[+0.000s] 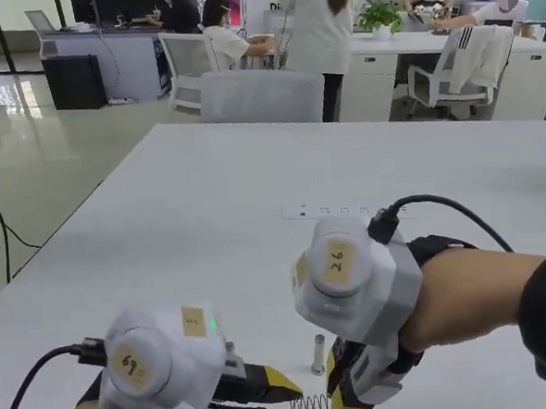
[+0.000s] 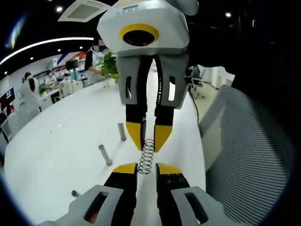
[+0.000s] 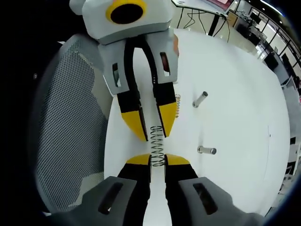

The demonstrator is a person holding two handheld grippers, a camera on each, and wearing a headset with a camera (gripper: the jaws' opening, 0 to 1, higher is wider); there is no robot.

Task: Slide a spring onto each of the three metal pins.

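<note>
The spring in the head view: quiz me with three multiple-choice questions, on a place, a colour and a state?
1. Where is the spring? A on a pin; B between left gripper and right gripper; C on a chair.
2. Fingertips' colour? A red; B yellow; C green.
3. The metal pin near the grippers is: A upright, bare; B lying flat; C carrying a spring.
Answers: B, each gripper pinches one end; B, both gripper views show yellow tips; A, it stands with nothing on it.

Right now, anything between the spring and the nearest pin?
Nothing visible. The spring is held at its ends by the left tool and right tool; the pin stands just beside them on the table.
</note>
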